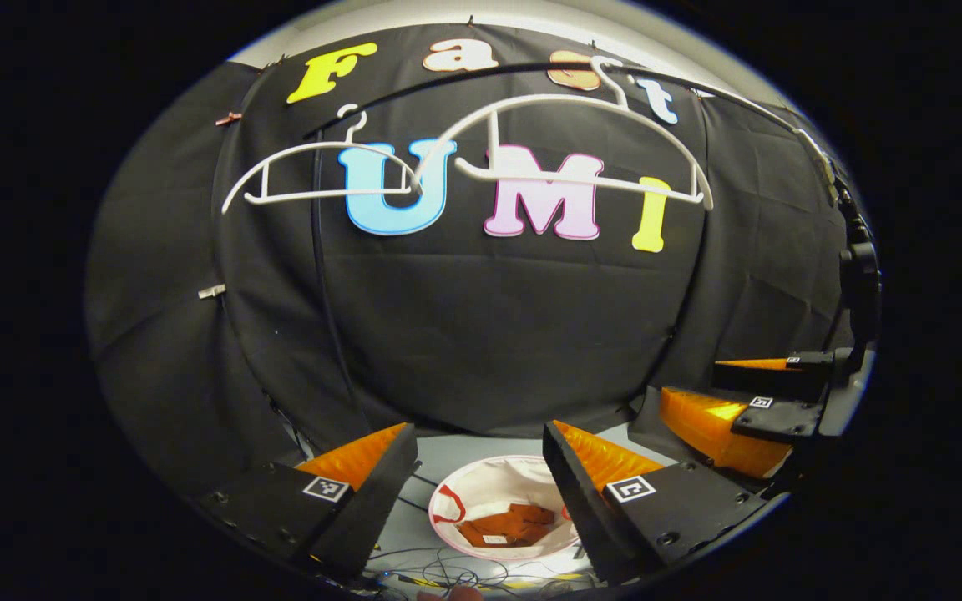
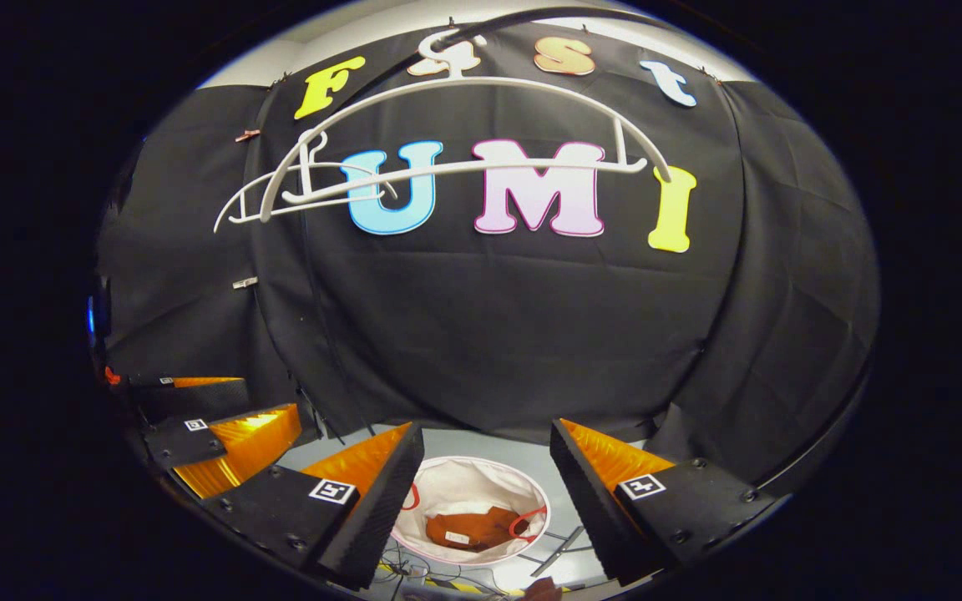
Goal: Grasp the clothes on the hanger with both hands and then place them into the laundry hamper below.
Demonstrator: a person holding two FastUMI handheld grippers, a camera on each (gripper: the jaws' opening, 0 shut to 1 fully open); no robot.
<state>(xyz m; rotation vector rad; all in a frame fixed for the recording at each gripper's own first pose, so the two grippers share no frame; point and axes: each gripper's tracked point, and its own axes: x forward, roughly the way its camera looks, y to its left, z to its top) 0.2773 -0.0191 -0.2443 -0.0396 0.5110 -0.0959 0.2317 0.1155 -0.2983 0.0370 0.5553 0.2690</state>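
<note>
Two bare white hangers hang from a dark rail in front of the black cloth wall. Far below, a white round laundry hamper stands on the floor with a rust-brown garment lying inside. My left gripper is open high above the hamper, nothing between its fingers. My right gripper is open as well, also empty. The right gripper shows at the right edge of the left gripper view; the left gripper shows at the lower left of the right gripper view.
Loose cables lie on the pale floor in front of the hamper. Yellow-black tape marks the floor nearby. A black cable runs down the cloth wall at the left.
</note>
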